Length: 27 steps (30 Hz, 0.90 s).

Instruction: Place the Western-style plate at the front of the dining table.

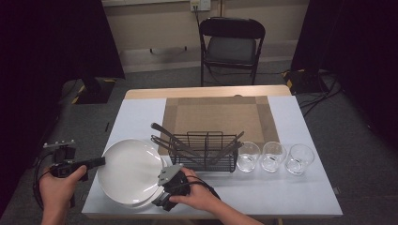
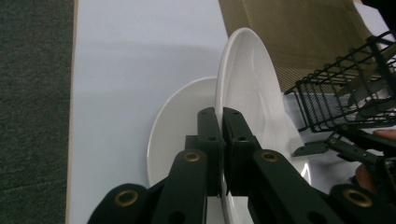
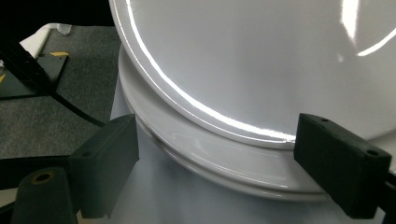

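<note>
Black ridged left gripper (image 2: 218, 116) jaws pinch the rim of the glossy round white top plate (image 2: 247, 88), tilted above 2 stacked plates (image 3: 224, 158); right gripper (image 3: 217, 154) jaws spread wide.

Three empty glasses (image 1: 274, 157) stand beside a black wire rack (image 1: 202, 152) holding utensils.

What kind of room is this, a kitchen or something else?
Probably a recording studio or lab, not a kitchen: black curtains hang around a white-topped table, cables trail over grey carpet, and a lone black folding chair stands behind the staged black wire dish rack.
</note>
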Each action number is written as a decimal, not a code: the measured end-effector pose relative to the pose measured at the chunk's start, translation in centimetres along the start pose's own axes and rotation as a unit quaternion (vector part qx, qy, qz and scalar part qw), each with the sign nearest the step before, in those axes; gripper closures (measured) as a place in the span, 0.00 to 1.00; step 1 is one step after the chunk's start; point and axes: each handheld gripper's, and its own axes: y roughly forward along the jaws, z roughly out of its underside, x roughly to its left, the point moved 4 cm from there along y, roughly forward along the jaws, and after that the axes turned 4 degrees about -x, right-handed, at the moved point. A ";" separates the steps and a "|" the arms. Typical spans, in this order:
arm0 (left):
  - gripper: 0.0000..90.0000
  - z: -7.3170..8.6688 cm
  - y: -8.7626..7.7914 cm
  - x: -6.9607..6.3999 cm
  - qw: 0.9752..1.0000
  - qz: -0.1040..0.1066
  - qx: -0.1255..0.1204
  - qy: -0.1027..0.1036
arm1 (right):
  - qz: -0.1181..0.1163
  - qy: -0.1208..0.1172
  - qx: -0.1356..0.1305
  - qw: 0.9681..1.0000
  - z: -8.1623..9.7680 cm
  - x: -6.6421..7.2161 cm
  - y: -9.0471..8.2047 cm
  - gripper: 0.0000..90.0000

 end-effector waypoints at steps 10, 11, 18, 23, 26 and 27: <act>0.97 -1.4 0.1 -1.0 1.000 -0.002 0.006 0.016 | -0.013 -0.014 0.000 1.000 0.1 0.3 -0.6 0.15; 0.97 -1.5 0.1 -1.1 1.000 -0.003 0.007 0.019 | -0.013 -0.013 -0.001 1.000 0.1 0.3 -0.7 0.15; 0.97 -2.1 0.4 -1.4 1.000 -0.005 0.010 0.020 | -0.020 -0.018 -0.004 1.000 -0.1 0.7 -1.6 0.15; 0.97 -2.5 0.5 -1.4 1.000 -0.006 0.016 0.020 | -0.024 -0.018 -0.010 1.000 -0.3 1.0 -2.6 0.15; 0.97 -2.6 0.5 -1.4 1.000 -0.002 0.016 0.017 | -0.026 -0.016 -0.012 0.999 -0.3 1.1 -2.9 0.15; 0.97 -2.7 0.5 -1.5 1.000 0.000 0.011 0.012 | -0.025 -0.017 -0.012 0.999 -0.3 1.1 -3.1 0.15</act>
